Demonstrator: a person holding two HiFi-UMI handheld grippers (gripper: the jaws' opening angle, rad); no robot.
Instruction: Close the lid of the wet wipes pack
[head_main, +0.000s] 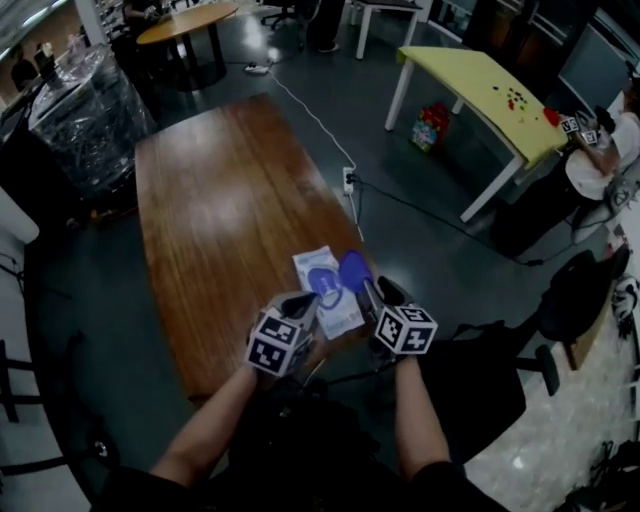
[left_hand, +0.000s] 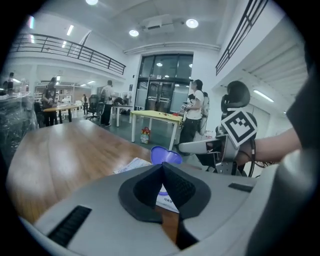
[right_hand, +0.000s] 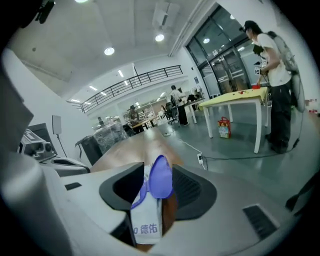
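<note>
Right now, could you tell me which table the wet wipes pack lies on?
The wet wipes pack lies on the brown wooden table, not the yellow table.

The counter (head_main: 205, 200) is varnished wood, glossy with glare. On it, the wet wipes pack (head_main: 340, 314) looks like smooth plastic film; its lid (head_main: 354, 270) is smooth purple plastic.

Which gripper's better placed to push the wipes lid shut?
Right, probably. The right gripper has open jaws with the raised purple lid lined up between them; the left gripper is shut, beside the pack.
</note>
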